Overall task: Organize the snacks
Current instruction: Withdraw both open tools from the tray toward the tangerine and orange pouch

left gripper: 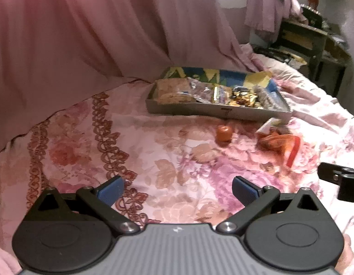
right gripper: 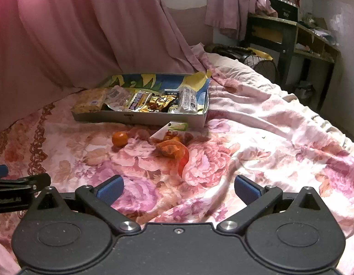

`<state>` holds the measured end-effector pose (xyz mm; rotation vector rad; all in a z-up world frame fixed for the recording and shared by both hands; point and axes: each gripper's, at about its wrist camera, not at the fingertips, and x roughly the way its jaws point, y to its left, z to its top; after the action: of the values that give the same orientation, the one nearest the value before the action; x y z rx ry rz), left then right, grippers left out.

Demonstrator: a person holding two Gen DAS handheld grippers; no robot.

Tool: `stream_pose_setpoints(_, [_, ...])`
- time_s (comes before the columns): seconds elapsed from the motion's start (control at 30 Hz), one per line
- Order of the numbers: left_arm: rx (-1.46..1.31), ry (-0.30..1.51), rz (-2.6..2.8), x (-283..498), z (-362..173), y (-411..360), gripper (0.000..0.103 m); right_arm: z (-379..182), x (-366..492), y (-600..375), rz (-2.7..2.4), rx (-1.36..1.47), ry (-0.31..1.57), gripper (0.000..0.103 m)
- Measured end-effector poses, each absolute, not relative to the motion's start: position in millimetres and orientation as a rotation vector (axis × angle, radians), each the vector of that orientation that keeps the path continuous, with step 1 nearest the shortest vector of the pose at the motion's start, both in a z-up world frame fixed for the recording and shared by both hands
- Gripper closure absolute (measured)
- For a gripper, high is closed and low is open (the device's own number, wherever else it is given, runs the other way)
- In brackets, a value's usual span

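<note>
I hold my left gripper point(left gripper: 178, 190) and my right gripper point(right gripper: 178, 189) low over the bed point(right gripper: 257, 137), both released with their blue pads spread wide and nothing between them. Ahead of me the shallow box point(right gripper: 140, 117) sits on the floral bedspread near the pink curtain point(right gripper: 74, 34), and it already carries a row of packets: a biscuit pack point(right gripper: 91, 100) at its left end, then clear and gold wrappers, then a white packet point(right gripper: 188, 99) at the right. That row reads as the sorted part. Two things lie outside it, just in front of the box's near wall: a small orange fruit point(right gripper: 119, 138), sitting alone, and an orange net bag point(right gripper: 170, 147) with a paper label, slumped just beside a red strip (I cannot tell whether that strip belongs to the bag). They lie closer to my right gripper, so I judge that side better placed to take them, with the left free to steady the box. The net is soft and may snag or sag.
</note>
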<state>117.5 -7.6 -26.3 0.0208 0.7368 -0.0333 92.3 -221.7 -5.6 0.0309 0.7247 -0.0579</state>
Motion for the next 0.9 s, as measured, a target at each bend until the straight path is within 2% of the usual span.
stream_pose_setpoints(0.4, [0.145,0.705,-0.100,145.5,-18.9,-15.6,0.000,-4.0,107.0,-234.0,-0.039,0.106,0.795,0.001])
stream_pose_setpoints(0.9, [0.222,0.664,-0.163,202.9,-42.6,-28.1,0.000,-4.5,172.9,-234.2,-0.013,-0.041,0.760,0.001])
